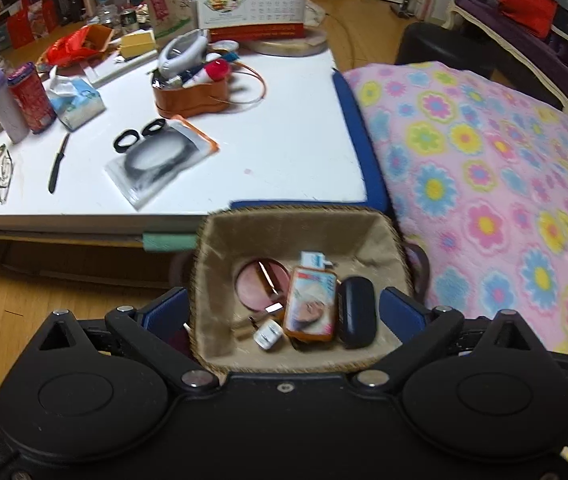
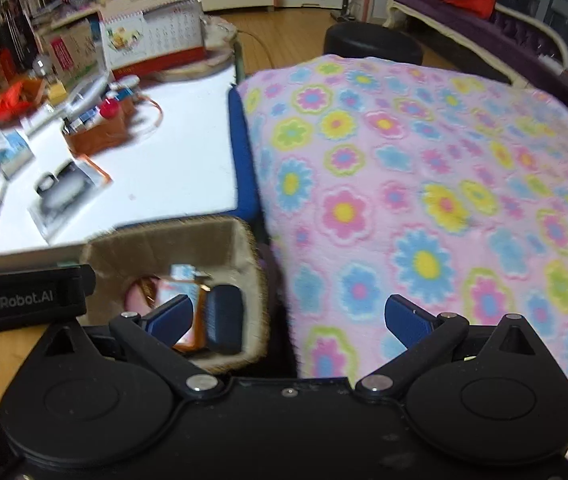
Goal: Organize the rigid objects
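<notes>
The left gripper [image 1: 284, 312] has its jaws wide apart and holds nothing; it hangs above a woven basket [image 1: 220, 240] that stands below the edge of the white table [image 1: 284, 140]. In the basket lie a dark case [image 1: 358, 312], an orange packet [image 1: 311, 308], a round pink compact [image 1: 260, 284] and a small white plug [image 1: 268, 334]. The right gripper [image 2: 288, 316] is also wide apart and empty, between the basket and the flowered blanket [image 2: 444, 180].

Left hand-held gripper [image 1: 284, 312] jaws wide, right hand-held gripper [image 2: 288, 320] likewise, both empty
</notes>
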{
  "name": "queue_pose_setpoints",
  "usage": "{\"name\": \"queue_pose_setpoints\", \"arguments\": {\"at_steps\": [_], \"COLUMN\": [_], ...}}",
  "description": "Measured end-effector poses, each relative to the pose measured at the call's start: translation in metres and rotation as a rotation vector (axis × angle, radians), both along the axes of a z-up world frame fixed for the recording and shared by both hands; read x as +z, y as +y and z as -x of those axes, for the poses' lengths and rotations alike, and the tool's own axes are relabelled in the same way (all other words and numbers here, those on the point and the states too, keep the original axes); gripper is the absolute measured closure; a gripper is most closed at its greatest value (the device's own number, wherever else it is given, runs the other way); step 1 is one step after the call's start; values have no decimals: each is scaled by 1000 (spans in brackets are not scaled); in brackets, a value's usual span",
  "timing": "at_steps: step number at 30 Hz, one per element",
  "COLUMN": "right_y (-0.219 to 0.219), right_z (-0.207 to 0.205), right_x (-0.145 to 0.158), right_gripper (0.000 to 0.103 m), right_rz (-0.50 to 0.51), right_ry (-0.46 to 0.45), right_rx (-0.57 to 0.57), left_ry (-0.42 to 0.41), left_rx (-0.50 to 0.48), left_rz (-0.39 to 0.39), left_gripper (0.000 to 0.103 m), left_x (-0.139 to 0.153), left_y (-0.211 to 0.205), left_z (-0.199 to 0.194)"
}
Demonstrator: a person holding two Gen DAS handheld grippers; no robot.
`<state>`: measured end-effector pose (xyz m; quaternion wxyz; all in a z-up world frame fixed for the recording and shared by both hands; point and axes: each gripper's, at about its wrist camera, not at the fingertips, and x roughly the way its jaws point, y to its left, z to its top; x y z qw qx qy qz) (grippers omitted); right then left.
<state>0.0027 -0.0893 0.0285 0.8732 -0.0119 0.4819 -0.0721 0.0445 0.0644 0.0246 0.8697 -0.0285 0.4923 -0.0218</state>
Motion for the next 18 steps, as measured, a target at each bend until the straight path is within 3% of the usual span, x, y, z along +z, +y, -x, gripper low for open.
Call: {"name": "queue_pose_setpoints", "arguments": {"at_steps": [7,12,18], "right_y": [-15,-20,-20], "right_z": [19,32,36], "right_x": [-14,-23,-28], "right_gripper": [0,0,0], "right_rz": [-45,-63,-51], "right_ry": [69,96,108], "right_rx": [-5,-32,-66], "left_ry": [56,47,53], "left_rx": [-27,-53,-66], "left_rz": [24,-19,-12], "left_gripper": [5,5,5], "left_x": [-10,-13,-14], "left_y": [-12,-22,-24], "left_z": [17,26,26]}}
